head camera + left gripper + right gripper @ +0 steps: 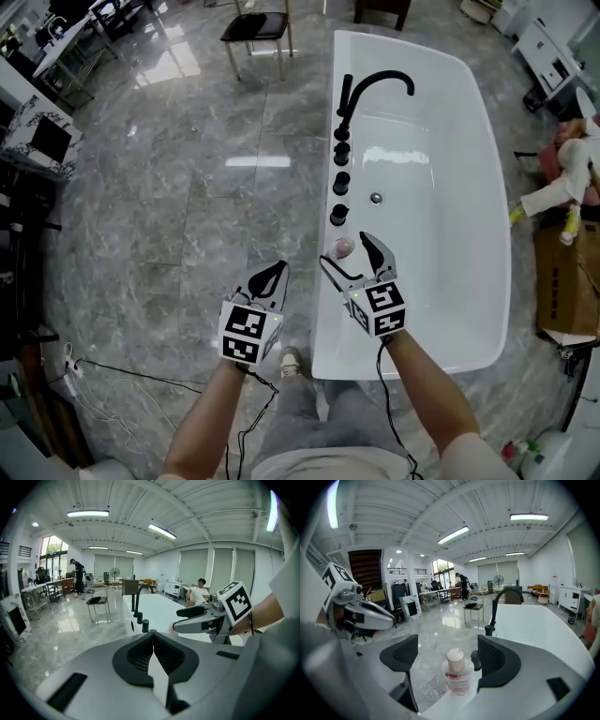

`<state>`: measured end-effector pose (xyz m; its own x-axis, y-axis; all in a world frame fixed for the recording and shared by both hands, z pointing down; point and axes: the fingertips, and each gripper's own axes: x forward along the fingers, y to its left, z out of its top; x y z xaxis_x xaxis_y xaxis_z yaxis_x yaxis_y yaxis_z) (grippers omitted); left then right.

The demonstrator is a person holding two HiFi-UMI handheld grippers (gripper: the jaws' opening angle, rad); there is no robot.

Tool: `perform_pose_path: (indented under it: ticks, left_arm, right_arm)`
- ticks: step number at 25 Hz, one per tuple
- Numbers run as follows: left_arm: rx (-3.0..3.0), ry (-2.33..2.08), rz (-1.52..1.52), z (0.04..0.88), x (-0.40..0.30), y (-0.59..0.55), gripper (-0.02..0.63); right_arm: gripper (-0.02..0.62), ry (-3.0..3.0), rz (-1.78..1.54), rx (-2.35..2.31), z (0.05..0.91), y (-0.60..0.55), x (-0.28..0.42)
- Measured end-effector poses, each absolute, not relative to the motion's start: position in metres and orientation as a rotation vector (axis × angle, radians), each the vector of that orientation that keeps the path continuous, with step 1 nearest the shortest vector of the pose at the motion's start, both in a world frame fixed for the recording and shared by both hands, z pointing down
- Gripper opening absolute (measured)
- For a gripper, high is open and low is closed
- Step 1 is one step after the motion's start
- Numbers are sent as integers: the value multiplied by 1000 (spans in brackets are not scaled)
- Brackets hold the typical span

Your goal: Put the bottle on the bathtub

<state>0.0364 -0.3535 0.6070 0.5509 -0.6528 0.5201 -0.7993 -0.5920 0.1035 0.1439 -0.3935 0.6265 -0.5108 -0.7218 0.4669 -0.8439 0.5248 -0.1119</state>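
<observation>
A small clear bottle (pixel 343 247) with a pale cap and a red label stands upright on the near left rim of the white bathtub (pixel 487 169). My right gripper (pixel 347 253) hovers over it with its jaws wide apart. In the right gripper view the bottle (pixel 458 677) stands on the rim between and below the two pads (pixel 401 653), touching neither. My left gripper (pixel 275 274) hangs over the marble floor left of the tub, its jaws pressed together with nothing in them; the left gripper view shows the same gripper (pixel 153 641) shut.
A black arched faucet (pixel 375 84) and a row of black knobs (pixel 339 183) run along the tub's left rim beyond the bottle. A chair (pixel 258 28) stands on the floor at the far end. A cardboard box (pixel 562 281) sits right of the tub, and cables (pixel 94 375) lie at lower left.
</observation>
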Motion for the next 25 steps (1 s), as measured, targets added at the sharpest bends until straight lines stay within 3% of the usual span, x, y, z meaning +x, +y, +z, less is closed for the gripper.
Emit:
perform_pose_path:
  ticks: [3, 5, 18, 25]
  left_arm:
    - [2474, -1221, 591, 574, 31, -351, 21]
    - [2481, -1236, 573, 552, 27, -347, 21]
    - [2567, -1372, 478, 407, 6, -298, 21]
    - [2673, -1421, 489, 361, 4, -258, 21]
  right_arm:
    - [379, -2460, 493, 1341, 574, -383, 149]
    - [278, -2484, 454, 1371, 539, -375, 154]
    - [54, -2501, 367, 1400, 378, -290, 163]
    - [29, -2546, 315, 1406, 328, -252, 174]
